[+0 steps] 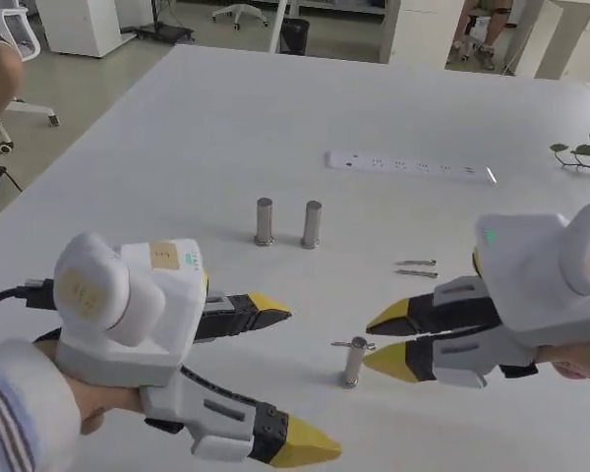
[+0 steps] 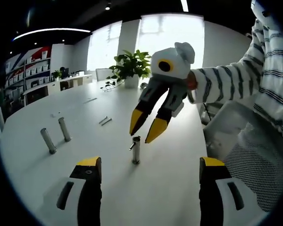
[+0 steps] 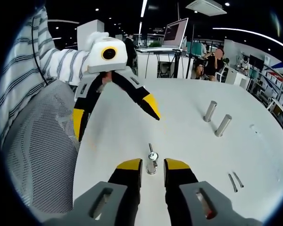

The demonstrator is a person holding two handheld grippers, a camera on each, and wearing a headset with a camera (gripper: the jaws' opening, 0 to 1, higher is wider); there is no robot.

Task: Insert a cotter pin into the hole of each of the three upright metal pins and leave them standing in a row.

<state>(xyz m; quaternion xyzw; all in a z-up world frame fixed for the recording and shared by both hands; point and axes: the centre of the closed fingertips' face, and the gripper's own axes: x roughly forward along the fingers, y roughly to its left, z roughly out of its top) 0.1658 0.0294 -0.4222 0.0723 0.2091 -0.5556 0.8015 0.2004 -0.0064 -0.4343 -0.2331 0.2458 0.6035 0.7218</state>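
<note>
A short metal pin [image 1: 352,364] stands upright near me with a cotter pin [image 1: 353,344] pushed through its top. Two bare metal pins [image 1: 264,221] [image 1: 312,224] stand side by side farther back. Two loose cotter pins [image 1: 415,267] lie on the white table [image 1: 226,128]. My right gripper [image 1: 370,343] is just right of the near pin, its jaws a narrow gap apart and empty; its own view has the pin [image 3: 152,165] just ahead of its tips. My left gripper [image 1: 303,383] hangs wide open left of that pin [image 2: 136,149], holding nothing.
A white power strip [image 1: 408,165] lies across the table behind the pins. Plant leaves [image 1: 585,152] reach in at the right edge. Office chairs and a seated person's leg [image 1: 5,74] are beyond the far left corner.
</note>
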